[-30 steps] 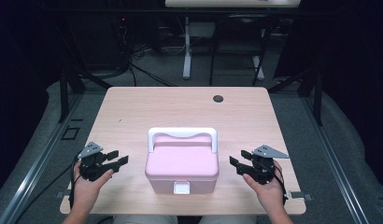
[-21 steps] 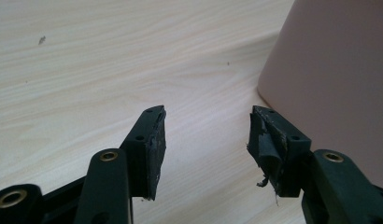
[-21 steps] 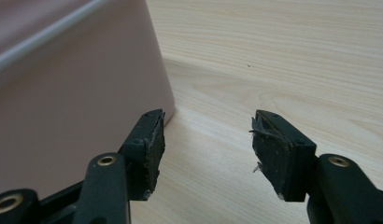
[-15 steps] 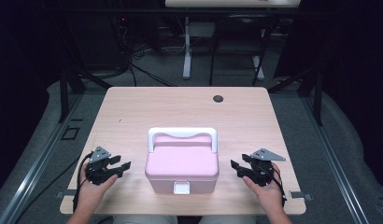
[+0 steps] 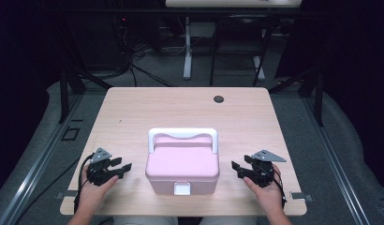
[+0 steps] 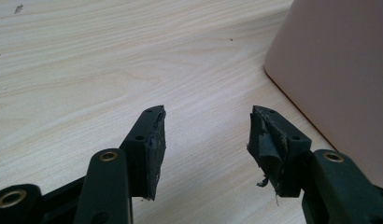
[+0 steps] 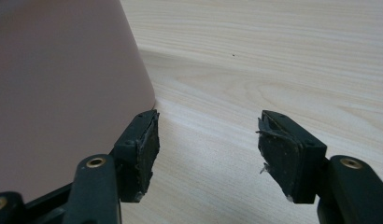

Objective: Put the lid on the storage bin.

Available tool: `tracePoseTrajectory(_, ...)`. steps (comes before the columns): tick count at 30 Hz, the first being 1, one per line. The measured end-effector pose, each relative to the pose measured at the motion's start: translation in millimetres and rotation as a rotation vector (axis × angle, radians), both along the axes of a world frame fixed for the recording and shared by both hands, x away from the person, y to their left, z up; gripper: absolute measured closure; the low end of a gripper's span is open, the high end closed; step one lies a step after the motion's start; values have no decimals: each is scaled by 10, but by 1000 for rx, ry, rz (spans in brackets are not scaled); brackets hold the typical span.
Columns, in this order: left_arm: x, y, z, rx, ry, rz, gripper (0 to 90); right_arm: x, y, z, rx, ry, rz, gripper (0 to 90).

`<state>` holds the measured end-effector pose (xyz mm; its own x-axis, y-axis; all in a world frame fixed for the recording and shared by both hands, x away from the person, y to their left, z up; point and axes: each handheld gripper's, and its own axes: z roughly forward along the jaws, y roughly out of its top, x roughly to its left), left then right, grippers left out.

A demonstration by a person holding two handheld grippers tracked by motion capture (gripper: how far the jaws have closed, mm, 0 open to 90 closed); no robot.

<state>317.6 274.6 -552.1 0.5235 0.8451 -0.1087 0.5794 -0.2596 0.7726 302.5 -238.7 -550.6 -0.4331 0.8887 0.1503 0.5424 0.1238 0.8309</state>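
Note:
A pink box (image 5: 182, 164) with a white handle (image 5: 182, 133) and a white front latch (image 5: 182, 188) stands near the front middle of the wooden table (image 5: 180, 108). My left gripper (image 5: 125, 167) rests low to the left of the box, open, with nothing between its jaws. In the left gripper view, the gripper (image 6: 208, 126) has the box's pink wall (image 6: 339, 70) just to its right, apart from it. My right gripper (image 5: 235, 168) sits to the right of the box, open. In the right gripper view, the gripper (image 7: 208, 128) has just been opening its jaws with only bare table between them; the box (image 7: 63, 84) stands close beside one jaw.
A dark round grommet (image 5: 218, 99) sits near the table's far edge. Beyond the table stand another desk's legs (image 5: 187, 51) and cables on a grey floor. Bare wood stretches behind the box and to both sides.
Both grippers have sunk slightly toward the table beside the box, the left one also shifting a little inward. The pink box has not moved.

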Motion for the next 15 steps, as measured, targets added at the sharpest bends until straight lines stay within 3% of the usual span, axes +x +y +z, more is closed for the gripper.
tracePoseTrajectory(8, 11, 12, -18, -8, 7, 7, 454, 9, -11, -20, -2, 15, -10, 349)
tracePoseTrajectory(15, 14, 20, -16, -9, 1, 11, 453, 13, 4, -31, -36, 18, -6, 329)
